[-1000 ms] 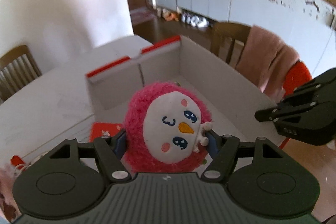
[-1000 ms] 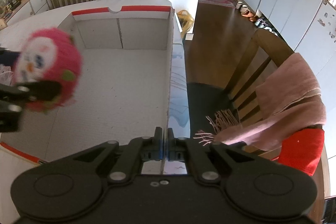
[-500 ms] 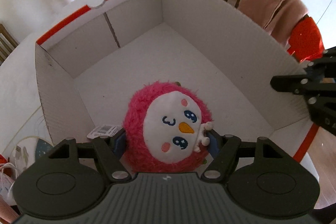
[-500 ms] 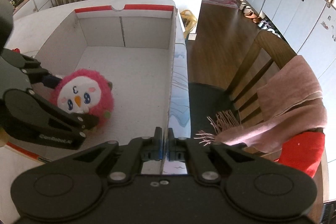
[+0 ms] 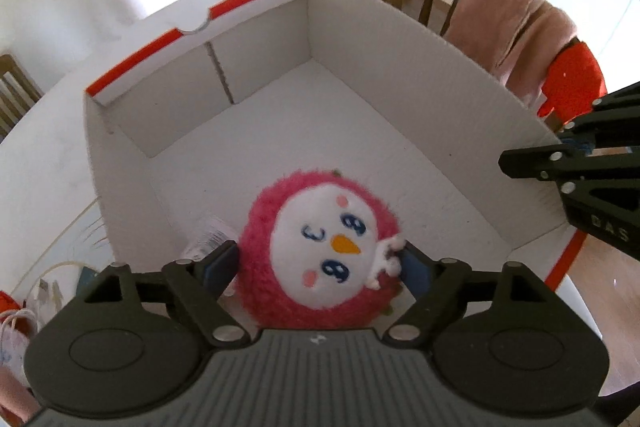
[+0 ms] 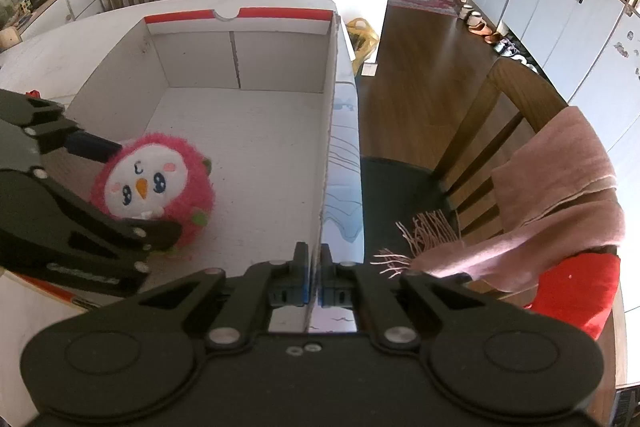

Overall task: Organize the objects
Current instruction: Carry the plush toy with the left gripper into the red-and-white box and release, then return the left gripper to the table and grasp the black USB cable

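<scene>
The plush toy [image 5: 320, 259] is a round ball of shaggy pink fur with a white face patch, two dark blue eyes, an orange beak, pink cheek spots and a small white tag or limb at one side; in the right wrist view [image 6: 154, 193] a bit of green shows at its lower edge. It sits on the floor of the cardboard box [image 5: 420, 67], near the box's near left corner, face turned up toward the left camera. The left gripper [image 5: 318, 267] reaches down into the box with the toy between its fingers; its jaws have just been opening and stand wide, the blue pads beside the fur on either side, one pad showing a sliver of gap, the other close against the white tag, so the toy looks released rather than squeezed. The right gripper [image 6: 314, 281] has its jaws closed on the top edge of the box's right wall, pads pressed to either face of the cardboard. The box is white inside with a red strip along its far rim and a small notch in the middle of that rim; its floor beyond the toy is bare up to the far wall and the right wall. The box stands on a white table [image 6: 72, 39], its right wall along the table's right edge; a wooden chair [image 6: 500, 131] draped with a pink scarf [image 6: 560, 179] stands just beyond that edge.
</scene>
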{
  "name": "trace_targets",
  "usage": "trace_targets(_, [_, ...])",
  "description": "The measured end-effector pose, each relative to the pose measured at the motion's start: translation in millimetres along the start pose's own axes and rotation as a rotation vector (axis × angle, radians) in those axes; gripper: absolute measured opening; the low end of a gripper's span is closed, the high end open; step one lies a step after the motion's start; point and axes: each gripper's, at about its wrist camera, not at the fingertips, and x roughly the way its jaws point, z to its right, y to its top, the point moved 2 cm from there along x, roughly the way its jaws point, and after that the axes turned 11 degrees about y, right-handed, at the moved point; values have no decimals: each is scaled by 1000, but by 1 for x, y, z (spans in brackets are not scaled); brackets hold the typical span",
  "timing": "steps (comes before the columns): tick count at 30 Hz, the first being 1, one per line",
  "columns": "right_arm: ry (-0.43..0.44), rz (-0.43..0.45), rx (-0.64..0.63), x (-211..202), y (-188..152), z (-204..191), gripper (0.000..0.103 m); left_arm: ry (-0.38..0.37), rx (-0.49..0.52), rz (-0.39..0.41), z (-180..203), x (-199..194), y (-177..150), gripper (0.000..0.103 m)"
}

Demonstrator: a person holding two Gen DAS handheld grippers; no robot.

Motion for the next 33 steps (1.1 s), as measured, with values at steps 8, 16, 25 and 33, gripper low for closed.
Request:
trace_targets(8, [-1,-6,3,1,1,0,3,7,-91,110,-27,-47,-16,84])
trace_targets(16, [-26,-15,0,3,2,-3,3,40,-192,193,-79,-91,-64,84])
trace_targets(25, [-41,-27,7,4,4,-2,3,199,-342,149,-155,-106,-148,86])
trace_targets(33, [-67,-35,4,6,4,-5,5,255,-423,28,-183,-84,-215,86])
